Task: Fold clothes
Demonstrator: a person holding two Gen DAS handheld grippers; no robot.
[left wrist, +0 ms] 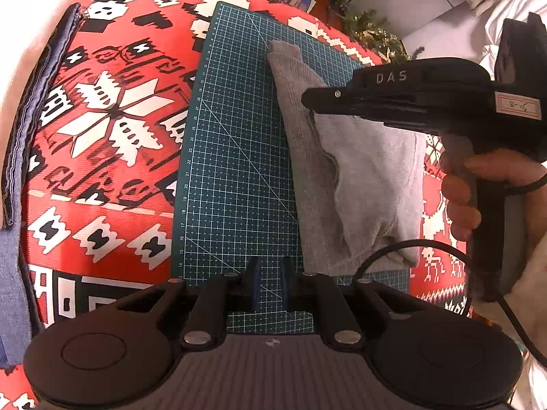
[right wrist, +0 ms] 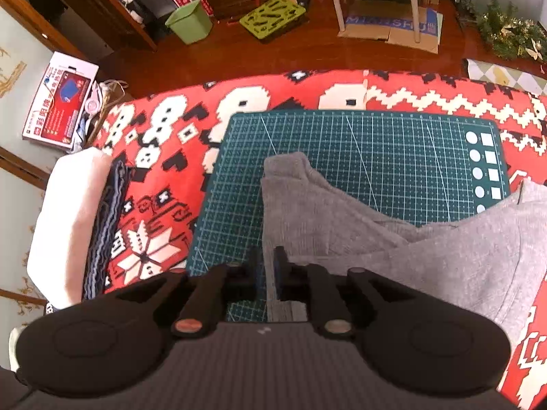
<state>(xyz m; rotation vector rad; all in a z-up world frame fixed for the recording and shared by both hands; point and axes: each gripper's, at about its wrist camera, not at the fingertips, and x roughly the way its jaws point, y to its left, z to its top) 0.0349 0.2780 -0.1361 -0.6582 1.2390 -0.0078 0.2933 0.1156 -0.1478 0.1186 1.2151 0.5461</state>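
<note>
Left wrist view: the left gripper (left wrist: 270, 283) hovers over the green mat (left wrist: 236, 184), its 2 fingers a small gap apart with only mat grid showing between them, nothing held. The grey garment (left wrist: 359, 184) lies partly folded on the mat's right part, 1 sleeve (left wrist: 290, 71) stretched toward the far edge. The right gripper (left wrist: 403, 99), held in a hand (left wrist: 461, 188), sits above the garment; its tips are hidden here. A cable (left wrist: 444, 249) loops across the garment's near edge. The mat rests on a red patterned cloth (left wrist: 112, 119), with a stack of folded clothes (left wrist: 30, 102) at the left.

In the right wrist view, the right gripper (right wrist: 268, 270) has its fingers nearly together, pinching the garment's (right wrist: 427, 249) left edge.
</note>
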